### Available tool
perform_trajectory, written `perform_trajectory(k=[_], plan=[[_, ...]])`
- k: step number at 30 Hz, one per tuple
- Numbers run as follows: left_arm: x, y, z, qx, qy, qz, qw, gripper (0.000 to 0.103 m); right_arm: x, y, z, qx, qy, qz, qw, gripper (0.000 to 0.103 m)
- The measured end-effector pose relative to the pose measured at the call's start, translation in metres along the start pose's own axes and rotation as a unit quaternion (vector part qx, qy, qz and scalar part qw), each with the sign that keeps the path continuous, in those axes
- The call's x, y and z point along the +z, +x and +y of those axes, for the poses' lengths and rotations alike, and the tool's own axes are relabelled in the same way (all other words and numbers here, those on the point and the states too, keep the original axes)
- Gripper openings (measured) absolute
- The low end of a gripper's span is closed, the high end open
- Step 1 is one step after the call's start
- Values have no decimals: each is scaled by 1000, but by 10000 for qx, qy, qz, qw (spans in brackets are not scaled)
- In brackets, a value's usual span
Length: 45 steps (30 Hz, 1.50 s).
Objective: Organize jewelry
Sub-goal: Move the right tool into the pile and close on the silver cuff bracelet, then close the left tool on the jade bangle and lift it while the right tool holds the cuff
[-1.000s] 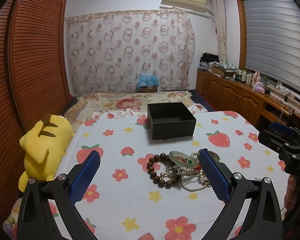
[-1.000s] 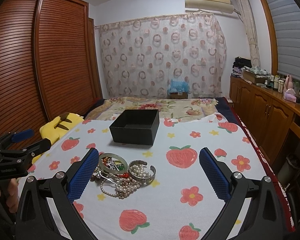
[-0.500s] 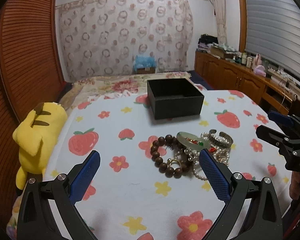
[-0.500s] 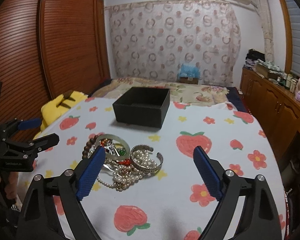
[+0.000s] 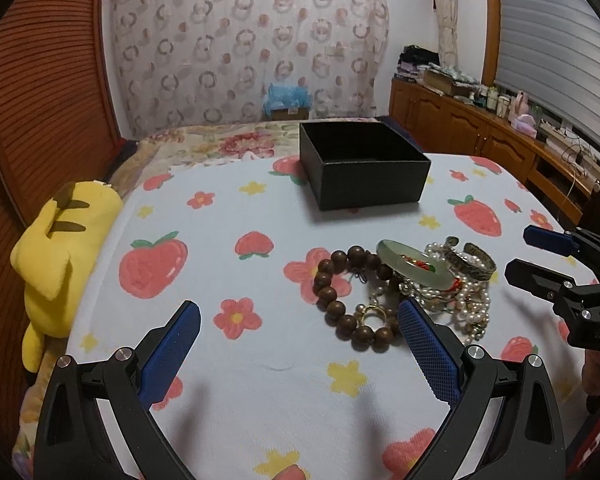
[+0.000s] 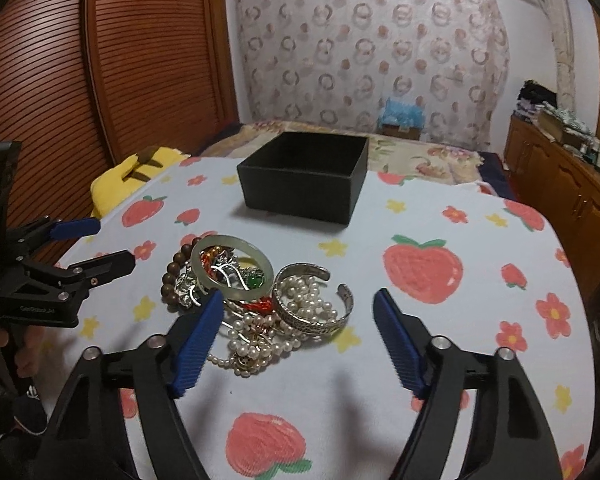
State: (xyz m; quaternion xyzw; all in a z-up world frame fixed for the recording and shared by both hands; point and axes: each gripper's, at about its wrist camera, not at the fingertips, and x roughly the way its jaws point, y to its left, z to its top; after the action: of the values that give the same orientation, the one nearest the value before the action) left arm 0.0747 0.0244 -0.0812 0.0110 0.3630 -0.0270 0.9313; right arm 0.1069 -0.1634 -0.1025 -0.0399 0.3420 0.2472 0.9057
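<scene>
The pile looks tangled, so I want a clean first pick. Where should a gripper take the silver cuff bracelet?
Judging by its pose, grip the silver cuff bracelet across its near band, coming from above on the right: that arc lies bare on the cloth, while pearls fill its middle.

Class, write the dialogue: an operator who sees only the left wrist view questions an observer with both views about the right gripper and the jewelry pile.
Operator: Is the right gripper holding anything?
Observer: No. The right gripper is open; its jaws have just been closing, but nothing is pressed between them.
Operator: What lies ahead of it?
Observer: The silver cuff lies on the cloth, framed between its fingers.
Operator: And the pearls?
Observer: Many pearls are heaped inside the cuff's curve.
</scene>
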Motion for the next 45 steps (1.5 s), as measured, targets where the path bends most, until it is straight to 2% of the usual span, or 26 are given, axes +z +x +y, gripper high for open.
perform_trajectory(k=[6, 12, 21, 29, 30, 31, 35, 37, 39, 40, 44, 45], plan=[[7, 13, 4, -105, -18, 142, 9998, 96, 5, 18, 0, 317, -89, 259, 9991, 46], [12, 23, -1, -302, -13, 267, 9992, 96, 9, 30, -4, 501, -144, 450, 9976, 39], [30, 39, -9, -451, 118, 377, 9982, 96, 10, 51, -3, 715, -381, 755, 9938, 7], [49, 52, -23, -1021, 156, 493, 9934, 95, 14, 36, -14, 767, -373, 597, 9946, 7], [51, 53, -25, -1061, 172, 517, 9929, 93, 15, 32, -16, 772, -349, 559, 9948, 7], [52, 56, -27, -1120, 199, 565, 9919, 84, 16, 31, -18, 774, -350, 539, 9949, 7], [56, 67, -36, -1260, 277, 807, 9883, 63, 17, 24, -24, 676, -399, 469, 9958, 7], [56, 72, -39, -1253, 318, 925, 9873, 46, 17, 22, -28, 662, -403, 455, 9960, 7], [55, 77, -41, -1261, 309, 1019, 9863, 34, 17, 21, -31, 666, -386, 438, 9961, 7], [54, 78, -42, -1242, 318, 1064, 9860, 30, 17, 21, -32, 676, -373, 434, 9961, 7], [53, 81, -43, -1136, 405, 1093, 9867, 28, 17, 24, -33, 704, -362, 449, 9959, 7], [54, 82, -43, -1109, 438, 1105, 9867, 23, 17, 25, -33, 710, -369, 455, 9958, 7]])
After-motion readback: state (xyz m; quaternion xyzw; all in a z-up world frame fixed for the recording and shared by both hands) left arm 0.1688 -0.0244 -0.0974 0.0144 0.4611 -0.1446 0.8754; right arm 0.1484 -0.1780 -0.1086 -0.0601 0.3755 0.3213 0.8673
